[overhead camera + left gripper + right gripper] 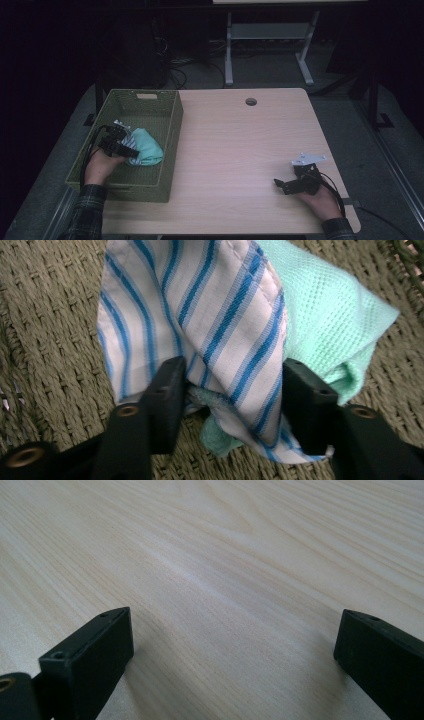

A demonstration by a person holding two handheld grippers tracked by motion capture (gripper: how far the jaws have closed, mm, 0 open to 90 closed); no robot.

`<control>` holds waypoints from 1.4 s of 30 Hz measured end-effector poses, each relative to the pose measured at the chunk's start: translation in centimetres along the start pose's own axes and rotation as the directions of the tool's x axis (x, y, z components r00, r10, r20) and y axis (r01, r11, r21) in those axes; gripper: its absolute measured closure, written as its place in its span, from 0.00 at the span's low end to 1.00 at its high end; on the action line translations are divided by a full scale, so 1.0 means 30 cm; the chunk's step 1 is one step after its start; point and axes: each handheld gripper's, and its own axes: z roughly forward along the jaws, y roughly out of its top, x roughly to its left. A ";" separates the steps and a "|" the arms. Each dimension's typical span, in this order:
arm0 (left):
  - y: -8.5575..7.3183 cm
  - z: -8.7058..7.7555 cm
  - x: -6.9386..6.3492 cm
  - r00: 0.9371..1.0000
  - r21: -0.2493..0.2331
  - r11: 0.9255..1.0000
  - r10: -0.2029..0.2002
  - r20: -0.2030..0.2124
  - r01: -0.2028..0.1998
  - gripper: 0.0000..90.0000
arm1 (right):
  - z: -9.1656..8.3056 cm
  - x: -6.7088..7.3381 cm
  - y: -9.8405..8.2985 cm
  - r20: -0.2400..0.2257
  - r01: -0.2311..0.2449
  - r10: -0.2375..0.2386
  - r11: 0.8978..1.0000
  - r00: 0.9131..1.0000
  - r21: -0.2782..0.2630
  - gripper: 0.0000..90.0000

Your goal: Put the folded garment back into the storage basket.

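On a pale tabletop [240, 145], the left gripper [230, 390] stands part-open around a striped cloth [200, 315] in the basket [172, 125] – a release, by the look. Next: lift clear. The right gripper [232, 645] rests wide open, empty.

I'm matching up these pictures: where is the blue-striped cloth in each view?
High view: striped cloth in the green woven basket, at the left hand-held gripper.
Left gripper view: upper centre, between the jaws.
Right gripper view: bare wooden table.
Shared landmark: mint green cloth.
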 end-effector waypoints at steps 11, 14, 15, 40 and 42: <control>0.002 0.003 0.001 1.000 -0.013 1.000 0.009 -0.024 -0.010 0.18 | 0.000 0.000 0.000 0.000 0.000 0.000 1.000 1.000 0.000 0.02; 0.004 -0.014 0.005 1.000 -0.041 0.999 0.010 -0.013 -0.010 0.17 | 0.000 0.000 0.000 0.000 0.000 0.000 1.000 1.000 -0.001 0.02; 0.005 -0.020 0.007 1.000 -0.046 0.999 0.012 -0.014 -0.013 0.17 | 0.000 0.000 0.000 0.000 0.000 0.000 1.000 1.000 0.000 0.02; 0.080 -0.265 -0.077 0.997 -0.214 0.975 0.075 0.021 -0.068 0.17 | 0.000 0.000 0.000 0.000 0.000 0.000 1.000 1.000 0.000 0.02; 0.090 -0.279 -0.095 0.996 -0.229 0.971 0.080 0.025 -0.072 0.17 | 0.000 0.000 0.000 0.000 0.000 0.000 1.000 1.000 0.000 0.02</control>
